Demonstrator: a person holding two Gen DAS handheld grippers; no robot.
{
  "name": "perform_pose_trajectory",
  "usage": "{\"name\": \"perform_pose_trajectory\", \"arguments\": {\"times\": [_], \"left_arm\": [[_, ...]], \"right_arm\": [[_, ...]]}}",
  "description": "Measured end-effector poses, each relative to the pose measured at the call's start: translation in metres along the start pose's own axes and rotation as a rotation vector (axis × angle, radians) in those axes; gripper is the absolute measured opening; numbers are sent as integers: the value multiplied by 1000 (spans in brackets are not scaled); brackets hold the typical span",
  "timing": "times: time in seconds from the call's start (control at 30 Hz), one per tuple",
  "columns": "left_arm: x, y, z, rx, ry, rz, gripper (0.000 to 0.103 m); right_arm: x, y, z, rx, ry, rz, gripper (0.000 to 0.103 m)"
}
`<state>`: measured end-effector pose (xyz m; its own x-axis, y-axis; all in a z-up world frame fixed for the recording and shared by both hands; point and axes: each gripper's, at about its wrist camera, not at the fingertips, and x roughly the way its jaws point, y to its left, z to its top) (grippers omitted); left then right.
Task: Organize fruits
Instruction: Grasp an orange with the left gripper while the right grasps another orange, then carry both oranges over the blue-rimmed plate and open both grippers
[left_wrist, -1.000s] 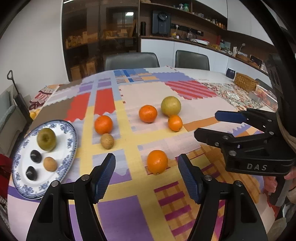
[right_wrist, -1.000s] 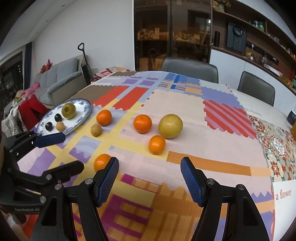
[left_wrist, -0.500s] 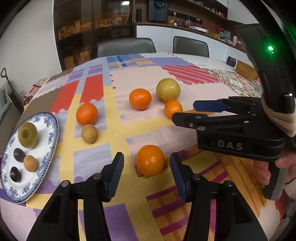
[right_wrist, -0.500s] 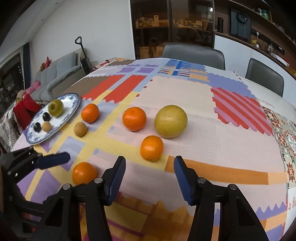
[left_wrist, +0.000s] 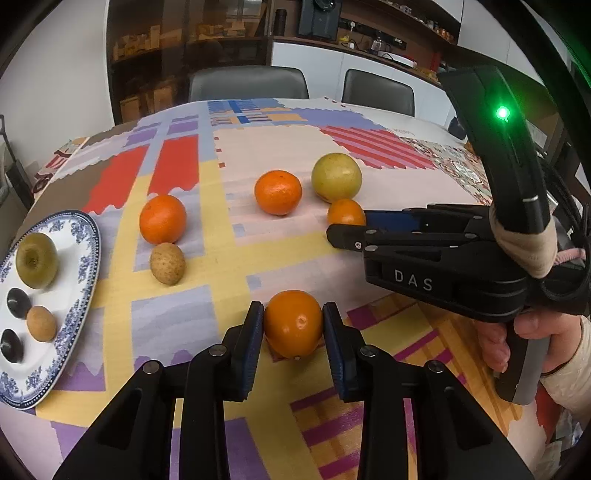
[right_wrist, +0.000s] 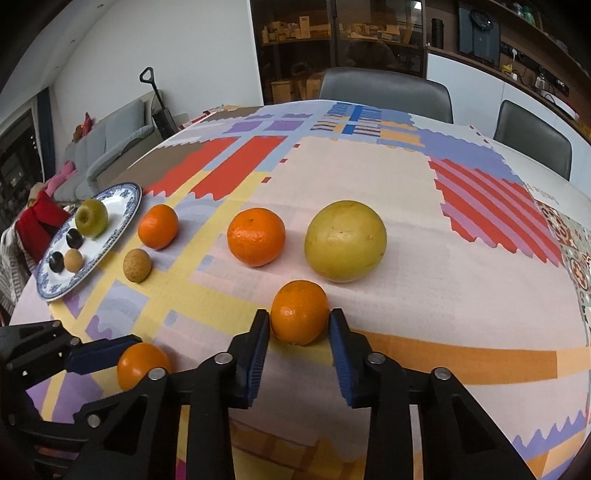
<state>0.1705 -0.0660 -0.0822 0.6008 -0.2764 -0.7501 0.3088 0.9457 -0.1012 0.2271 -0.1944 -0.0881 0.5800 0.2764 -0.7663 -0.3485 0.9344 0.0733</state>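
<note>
My left gripper (left_wrist: 293, 321) is shut on the near orange (left_wrist: 293, 323), which rests on the tablecloth; that orange also shows in the right wrist view (right_wrist: 142, 364). My right gripper (right_wrist: 299, 325) is shut on a small orange (right_wrist: 300, 312), seen in the left wrist view (left_wrist: 345, 212) just in front of the yellow-green grapefruit (right_wrist: 345, 240). Two more oranges (right_wrist: 256, 236) (right_wrist: 158, 226) and a small brown fruit (right_wrist: 137, 265) lie on the cloth. A blue-patterned plate (left_wrist: 79, 295) at the left holds a green apple (left_wrist: 37, 259), two dark fruits and a small brown one.
The table is covered by a patchwork cloth (right_wrist: 351, 166). Two grey chairs (right_wrist: 384, 92) stand at the far side. The plate sits near the table's left edge, with a sofa (right_wrist: 103, 147) beyond it.
Both grippers moved forward and down and closed, the left around the near orange, the right around the small orange by the grapefruit.
</note>
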Motion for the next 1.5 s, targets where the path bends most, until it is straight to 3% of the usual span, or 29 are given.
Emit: {"name": "perform_pose_trajectory", "arguments": {"times": [0.33, 0.8, 1.5], "left_arm": [[-13, 7, 4, -3, -34, 38, 32], [-52, 13, -3, -27, -97, 56, 32], [-124, 71, -23, -128, -209, 193, 32]], "right_arm": [[-12, 4, -4, 2, -39, -11, 32], [-59, 28, -11, 1, -113, 46, 32], [-93, 106, 5, -39, -203, 151, 32]]}}
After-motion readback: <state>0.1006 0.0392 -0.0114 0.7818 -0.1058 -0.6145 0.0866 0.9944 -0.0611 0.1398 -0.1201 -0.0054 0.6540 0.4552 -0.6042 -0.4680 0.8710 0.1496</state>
